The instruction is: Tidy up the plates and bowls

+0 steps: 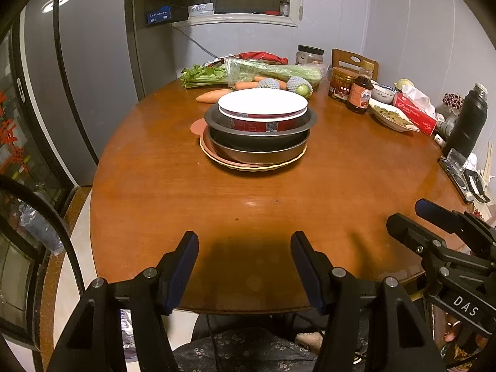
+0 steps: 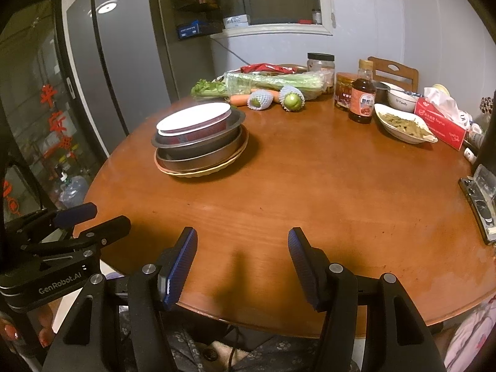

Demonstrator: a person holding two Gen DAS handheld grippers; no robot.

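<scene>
A stack of dishes stands on the round wooden table (image 1: 155,186). From the top: a white plate (image 1: 263,102), a red bowl (image 1: 260,123), two metal pans (image 1: 257,142), a pink plate and a yellow plate (image 1: 248,167). The same stack shows in the right wrist view (image 2: 198,136). My left gripper (image 1: 245,241) is open and empty above the table's near edge. My right gripper (image 2: 242,237) is open and empty beside it, also seen in the left wrist view (image 1: 409,220).
Celery (image 1: 272,69), carrots (image 1: 214,95), netted fruit (image 2: 291,99), jars and a sauce bottle (image 2: 361,99) line the far side. A dish of food (image 2: 403,124), a red tissue box (image 2: 440,122), a black flask (image 1: 466,121) and a fridge (image 1: 77,77).
</scene>
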